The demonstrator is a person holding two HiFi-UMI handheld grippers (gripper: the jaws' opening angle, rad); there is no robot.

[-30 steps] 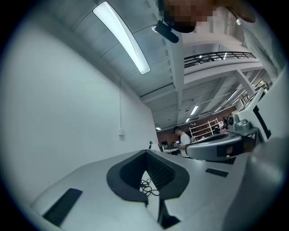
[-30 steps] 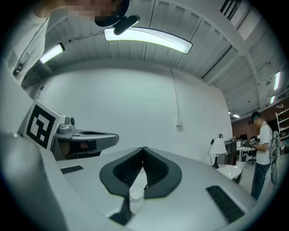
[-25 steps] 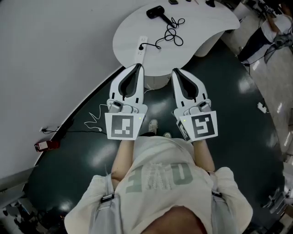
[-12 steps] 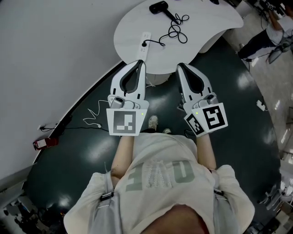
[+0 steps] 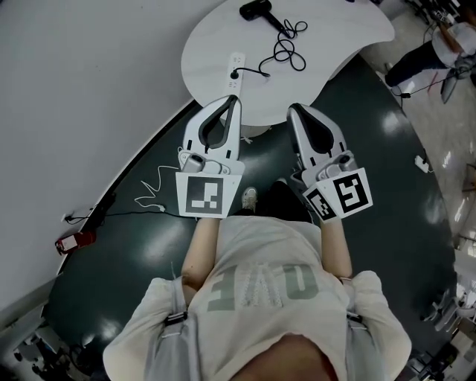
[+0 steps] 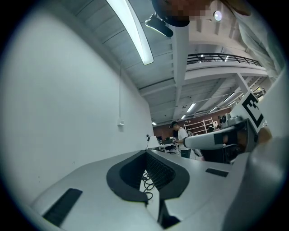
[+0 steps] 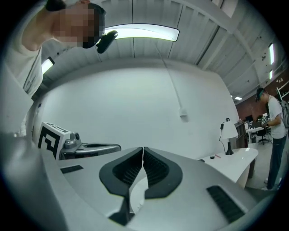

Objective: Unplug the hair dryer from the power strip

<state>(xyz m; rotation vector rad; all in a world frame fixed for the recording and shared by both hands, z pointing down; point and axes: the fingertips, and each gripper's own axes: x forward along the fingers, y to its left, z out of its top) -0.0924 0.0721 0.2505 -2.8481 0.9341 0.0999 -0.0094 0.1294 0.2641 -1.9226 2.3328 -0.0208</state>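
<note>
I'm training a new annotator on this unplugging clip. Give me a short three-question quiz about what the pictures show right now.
1. True or false: the plug of the hair dryer is already out of the power strip.
2. Choose one: the left gripper and the right gripper are A) both shut and empty, B) both open, C) both shut on the plug.
3. Short answer: which gripper's tips are nearer the power strip?
Key: 1 false, the plug sits in the strip. 2 A. 3 the left.
</note>
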